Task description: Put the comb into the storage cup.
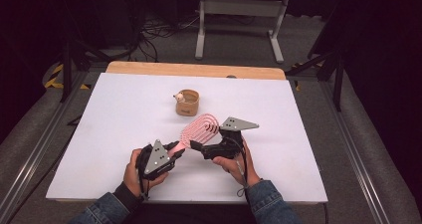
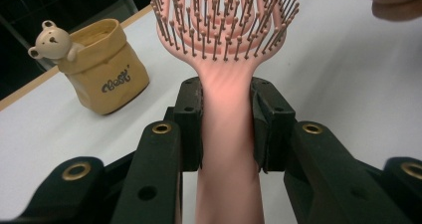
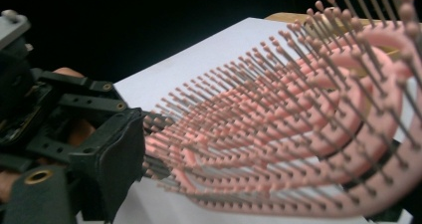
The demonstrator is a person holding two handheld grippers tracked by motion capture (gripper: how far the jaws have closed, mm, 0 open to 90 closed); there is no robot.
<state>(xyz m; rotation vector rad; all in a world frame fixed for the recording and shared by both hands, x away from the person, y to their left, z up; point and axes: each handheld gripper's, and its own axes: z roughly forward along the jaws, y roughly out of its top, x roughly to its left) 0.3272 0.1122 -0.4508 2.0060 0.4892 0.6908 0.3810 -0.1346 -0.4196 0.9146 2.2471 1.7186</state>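
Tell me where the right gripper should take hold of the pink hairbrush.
Probably the rim of the hairbrush head, from its free far end: the left gripper is clamped on the handle, and the bristles cover one face, so only the edge offers the fingers a flat grip.

One pink hairbrush [image 1: 199,128], one tan bear pouch [image 1: 187,102] at centre frame, two grippers — left [image 1: 175,152], right [image 1: 195,145] — on one white table [image 1: 119,129].

Overhead forward-down view; two close tool views sharing hairbrush [image 2: 226,30].
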